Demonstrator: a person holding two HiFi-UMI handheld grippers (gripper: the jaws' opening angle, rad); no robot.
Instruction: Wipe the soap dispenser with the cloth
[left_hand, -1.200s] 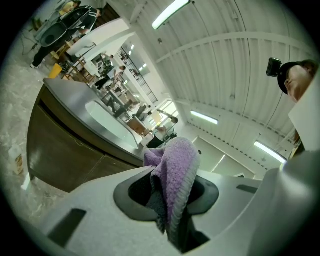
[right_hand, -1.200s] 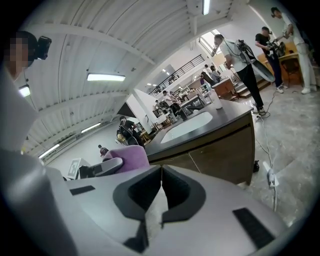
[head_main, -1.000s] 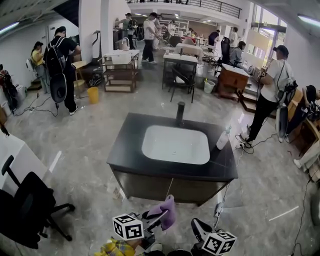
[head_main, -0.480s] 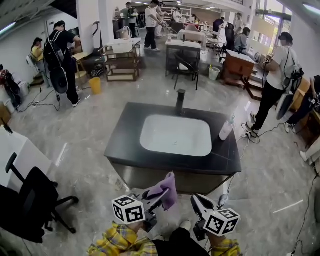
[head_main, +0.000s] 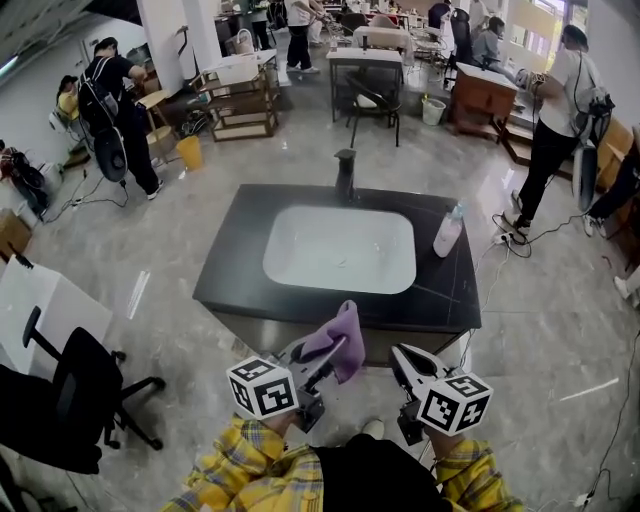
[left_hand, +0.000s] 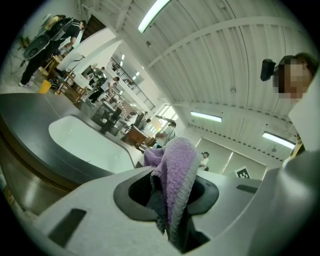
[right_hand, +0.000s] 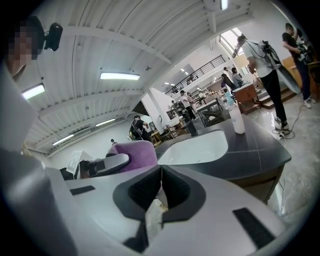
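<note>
The soap dispenser (head_main: 447, 232), a pale bottle with a pump top, stands upright on the right side of the black counter (head_main: 235, 250), beside the white basin (head_main: 340, 250). It shows too in the right gripper view (right_hand: 236, 120). My left gripper (head_main: 335, 352) is shut on a purple cloth (head_main: 340, 335), whose folds bulge out between its jaws (left_hand: 175, 172). It hovers just short of the counter's front edge. My right gripper (head_main: 401, 356) is shut with nothing in it (right_hand: 160, 172), to the right of the cloth (right_hand: 131, 154) and well short of the dispenser.
A black faucet (head_main: 345, 172) rises behind the basin. A black office chair (head_main: 70, 400) stands at the left on the marble floor. Cables (head_main: 515, 235) lie right of the counter. People, tables and a yellow bin (head_main: 187, 152) fill the back of the room.
Both grippers have moved forward to the counter's front edge and sit higher in the head view. The counter now looks nearer. The cloth stays in the left jaws.
</note>
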